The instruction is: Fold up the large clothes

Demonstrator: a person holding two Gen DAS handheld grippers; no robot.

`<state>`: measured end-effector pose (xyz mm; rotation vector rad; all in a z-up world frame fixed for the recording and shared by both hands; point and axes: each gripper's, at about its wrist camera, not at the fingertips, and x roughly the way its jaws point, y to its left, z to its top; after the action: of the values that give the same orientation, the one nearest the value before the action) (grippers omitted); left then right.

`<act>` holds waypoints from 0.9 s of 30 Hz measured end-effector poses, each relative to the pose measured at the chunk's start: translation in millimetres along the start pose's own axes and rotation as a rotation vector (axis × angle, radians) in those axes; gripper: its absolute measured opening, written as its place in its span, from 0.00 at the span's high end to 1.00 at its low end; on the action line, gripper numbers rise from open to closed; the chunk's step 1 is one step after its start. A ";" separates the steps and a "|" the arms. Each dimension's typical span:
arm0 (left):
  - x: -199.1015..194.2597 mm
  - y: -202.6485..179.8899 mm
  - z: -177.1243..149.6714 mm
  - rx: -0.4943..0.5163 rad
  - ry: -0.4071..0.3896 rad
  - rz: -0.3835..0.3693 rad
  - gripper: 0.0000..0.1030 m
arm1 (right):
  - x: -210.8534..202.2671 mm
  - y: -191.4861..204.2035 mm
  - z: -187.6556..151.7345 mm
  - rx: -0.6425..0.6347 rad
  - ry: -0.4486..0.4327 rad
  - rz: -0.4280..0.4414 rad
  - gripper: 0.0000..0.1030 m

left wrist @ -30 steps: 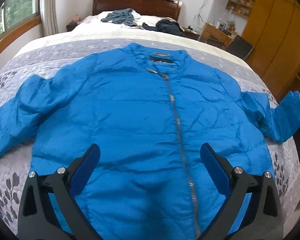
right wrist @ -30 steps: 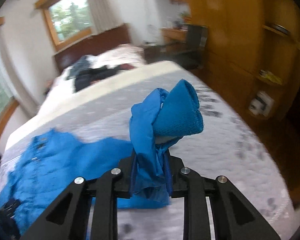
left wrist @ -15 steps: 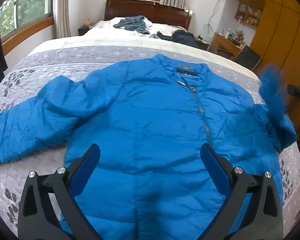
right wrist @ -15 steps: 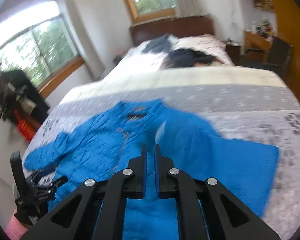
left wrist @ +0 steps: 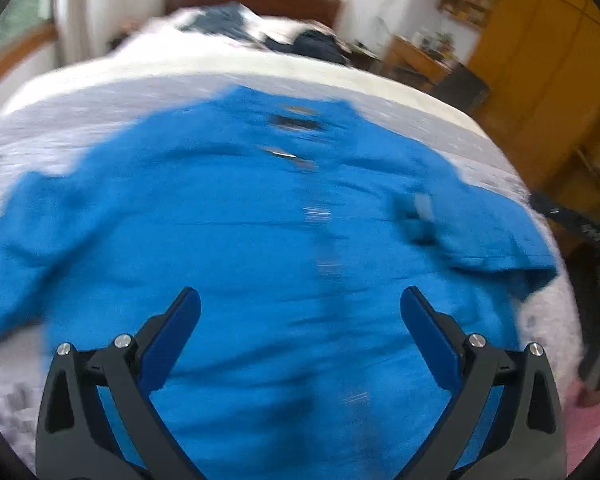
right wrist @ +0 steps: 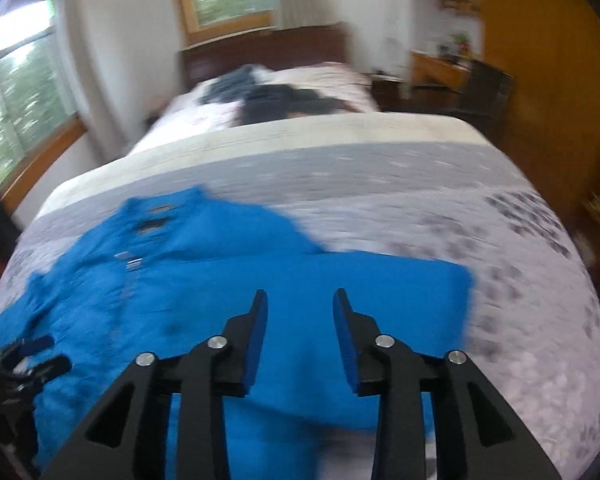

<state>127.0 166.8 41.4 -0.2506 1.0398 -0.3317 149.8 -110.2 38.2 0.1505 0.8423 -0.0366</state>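
Both my left tongs (left wrist: 300, 304) and right tongs (right wrist: 300, 306) gape empty above the blue jacket (left wrist: 240, 240) spread on the bed (right wrist: 420, 184).

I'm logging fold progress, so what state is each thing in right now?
Blue jacket: spread front-up on the bed, zipped, held by nothing.
Sleeve on the jacket's right side of the picture: folded in across the body, lying flat.
Other sleeve: out to the side, not yet folded.
Left tool: open, empty, above the jacket.
Right tool: open, empty, above the folded sleeve.
Dark clothes: heaped at the bed's far end.
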 end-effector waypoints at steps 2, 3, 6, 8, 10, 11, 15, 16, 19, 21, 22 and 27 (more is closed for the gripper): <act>29.3 -29.6 11.3 0.009 0.045 -0.046 0.04 | 1.6 -31.6 -1.3 0.067 -0.011 -0.035 0.64; 41.8 -41.0 15.1 0.016 0.050 -0.043 0.04 | 2.0 -47.6 -2.8 0.099 -0.022 -0.044 0.64; 72.4 -60.4 26.7 0.022 0.080 -0.030 0.04 | 4.8 -76.9 -3.4 0.150 -0.017 -0.045 0.63; 91.5 -68.5 34.9 -0.004 0.106 -0.021 0.06 | 4.3 -83.9 -0.9 0.154 -0.034 -0.051 0.62; 102.8 -77.8 40.8 -0.002 0.108 0.005 0.12 | 2.2 -88.6 1.8 0.152 -0.046 -0.057 0.60; 105.5 -80.9 42.3 0.008 0.104 0.006 0.22 | 1.2 -89.6 2.3 0.158 -0.049 -0.048 0.60; 112.1 -92.4 48.8 0.007 0.122 -0.035 0.47 | 0.1 -89.1 2.1 0.158 -0.051 -0.029 0.60; 110.5 -92.1 49.4 0.003 0.121 -0.046 0.57 | -0.7 -87.9 1.9 0.156 -0.051 -0.023 0.60; 96.2 -90.6 49.9 -0.019 0.083 -0.105 0.80 | -0.1 -87.3 1.2 0.160 -0.048 -0.002 0.60; 81.3 -87.7 50.2 -0.016 0.050 -0.124 0.82 | -0.1 -90.2 0.8 0.172 -0.047 0.012 0.60; 68.6 -83.4 50.2 -0.013 0.024 -0.137 0.82 | -0.7 -91.0 0.6 0.176 -0.047 0.018 0.60; 6.6 -46.4 47.3 -0.014 -0.115 -0.137 0.83 | -0.6 -96.2 0.2 0.214 -0.043 0.097 0.59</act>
<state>164.4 123.7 75.6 -0.3512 0.9138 -0.4289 140.7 -205.4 27.4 0.3901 0.7860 -0.0387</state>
